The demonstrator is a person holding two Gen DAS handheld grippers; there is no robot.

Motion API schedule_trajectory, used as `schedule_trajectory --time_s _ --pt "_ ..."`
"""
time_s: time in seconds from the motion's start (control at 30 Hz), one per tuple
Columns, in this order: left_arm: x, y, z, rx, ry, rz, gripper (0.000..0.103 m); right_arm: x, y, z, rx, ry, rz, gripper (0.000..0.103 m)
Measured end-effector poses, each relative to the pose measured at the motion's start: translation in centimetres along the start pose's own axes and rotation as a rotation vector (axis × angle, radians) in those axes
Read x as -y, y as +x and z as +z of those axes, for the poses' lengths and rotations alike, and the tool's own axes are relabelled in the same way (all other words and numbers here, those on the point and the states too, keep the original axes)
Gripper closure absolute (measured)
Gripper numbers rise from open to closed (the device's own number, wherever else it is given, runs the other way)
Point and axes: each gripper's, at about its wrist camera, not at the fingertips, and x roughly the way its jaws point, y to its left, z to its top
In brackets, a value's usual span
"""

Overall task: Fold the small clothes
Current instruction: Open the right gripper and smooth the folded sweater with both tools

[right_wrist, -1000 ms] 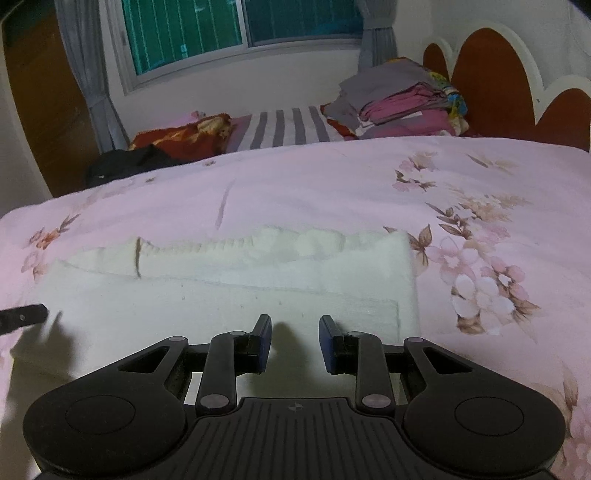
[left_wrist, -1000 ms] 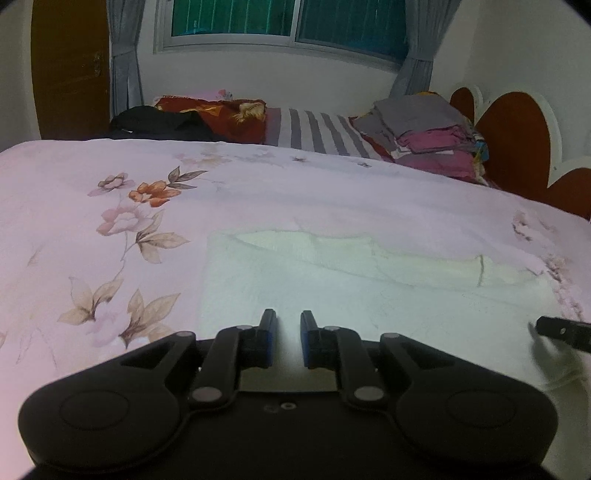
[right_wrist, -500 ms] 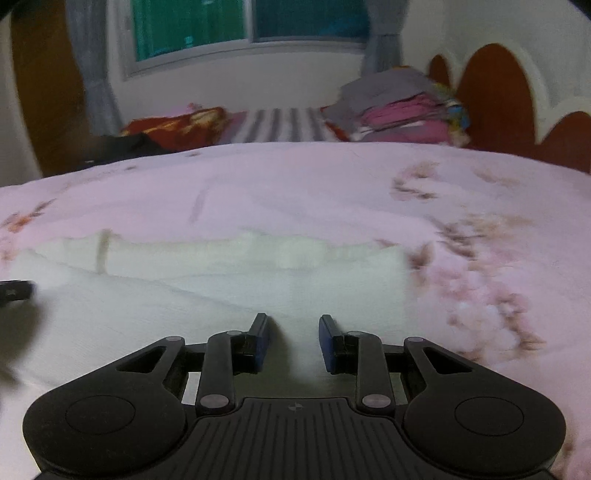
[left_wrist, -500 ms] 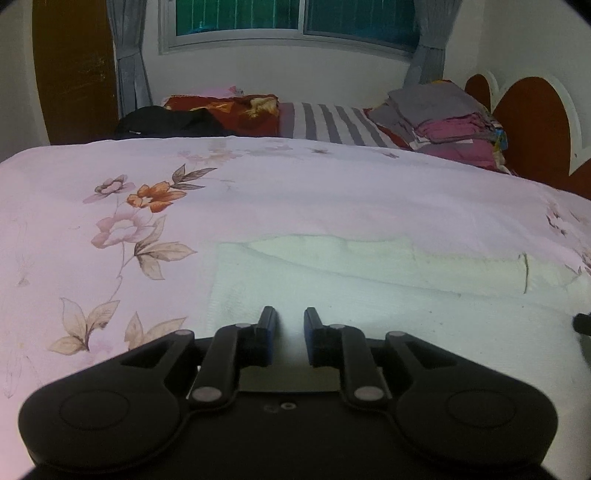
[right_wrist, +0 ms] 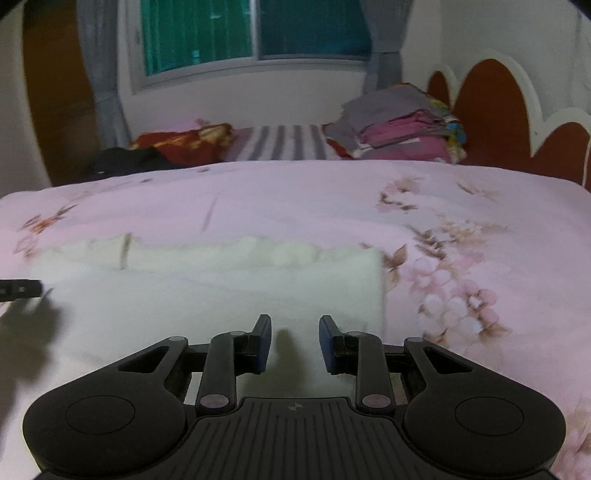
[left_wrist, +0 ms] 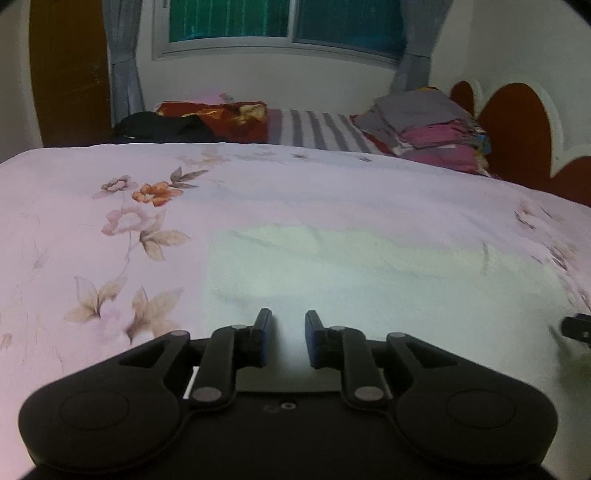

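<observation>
A: Where do your tongs stand?

B: Your left gripper [left_wrist: 286, 325], low centre of its frame, has its jaws parted with nothing between them. It sits over the near edge of the cloth [left_wrist: 369, 280]. Your right gripper [right_wrist: 294, 330] is released too, wider apart, over the same cloth [right_wrist: 221, 288] toward its right end. Whether either one touches the fabric, I cannot tell.

A: And the cloth?

B: A pale, towel-like piece lying flat on the pink floral sheet [left_wrist: 92, 229], filling mid-frame in both views. Its far edge looks doubled over, so you seem to be between folds, about to take the near edge.

A: What does the next move need?

B: I'd say lower both grippers onto the near edge, close on the whole thickness, then lift evenly so the layers don't slide.

A: Anything beyond?

B: A stack of folded clothes [right_wrist: 402, 125] at upper right, before the headboard [right_wrist: 491, 114], and a window [right_wrist: 255, 33] up top.

A: Any writing?

B: None readable; only a small mark on the right gripper's body, too tiny to make out.
</observation>
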Motion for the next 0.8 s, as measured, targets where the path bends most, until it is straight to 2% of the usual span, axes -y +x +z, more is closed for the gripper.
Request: schedule_trajectory --time_s 0.1,0.17,0.37,0.57,0.67,0.73,0.8 --pt "0.4 -0.4 -1.3 -0.019 0.016 -0.005 0.083 -0.5 -0.3 -1.2 -0.028 -0.007 0.014 0.075" --pt "0.3 -0.1 -2.1 -0.018 0.031 0.001 0.082 -0.3 0.0 -2.1 -0.054 -0.018 -0.007 0.075" --pt "0.3 0.0 -1.9 -0.024 0.032 0.011 0.082 1.2 0.1 -2.8 -0.074 -0.012 -0.049 0.075" --pt "1.5 -0.4 -1.7 -0.046 0.057 0.054 0.082 1.7 0.3 -3.2 -0.066 -0.004 -0.043 0.075" --pt "2.1 -1.2 -1.7 -0.051 0.056 0.066 0.077 1.7 -0.1 -2.7 -0.078 -0.023 -0.024 0.075" --pt "2.5 -2.2 -1.8 -0.046 0.053 0.058 0.071 2.0 -0.8 -2.6 -0.071 0.0 0.002 0.075" --pt "2.9 -3.2 -2.0 -0.038 0.054 0.056 0.061 2.3 -1.6 -2.7 -0.069 0.026 0.027 0.075"
